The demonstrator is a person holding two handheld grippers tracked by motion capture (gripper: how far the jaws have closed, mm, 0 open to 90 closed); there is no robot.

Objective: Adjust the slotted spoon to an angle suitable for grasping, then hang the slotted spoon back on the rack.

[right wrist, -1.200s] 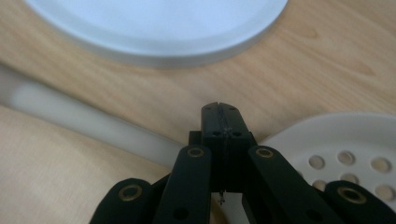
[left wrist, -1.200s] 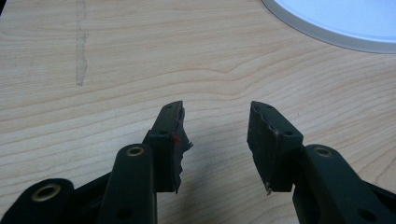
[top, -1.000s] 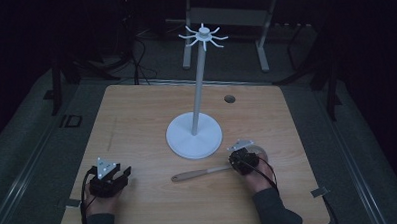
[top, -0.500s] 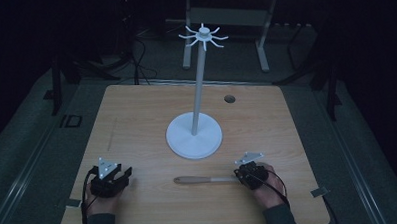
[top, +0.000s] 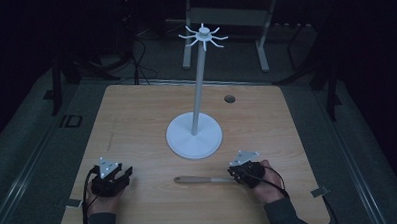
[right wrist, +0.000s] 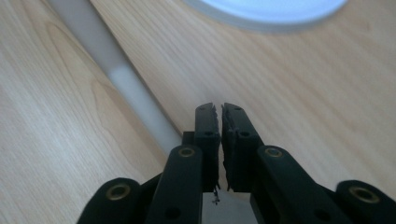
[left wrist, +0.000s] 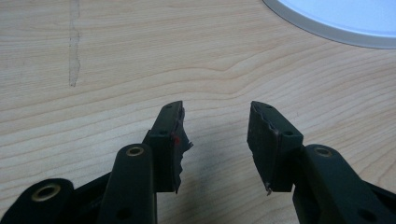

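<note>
That spatula (top: 201, 180) just in front of the stand's base (top: 194, 136) looks light, stiff, probably wooden-handled; grab mid-handle. Right gripper (right wrist: 220, 108) is barely parted after just opening, empty; left gripper (left wrist: 215, 116) gapes wide.

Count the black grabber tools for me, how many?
2. The left gripper is near the front left corner. The right gripper is front right, beside the wooden utensil; its jaws have just been opening, nothing between them.

The left claw (top: 119, 176) sits low with its jaws wide apart. The right claw (top: 237, 173) has just been opening, with only a thin gap between its jaws.
</note>
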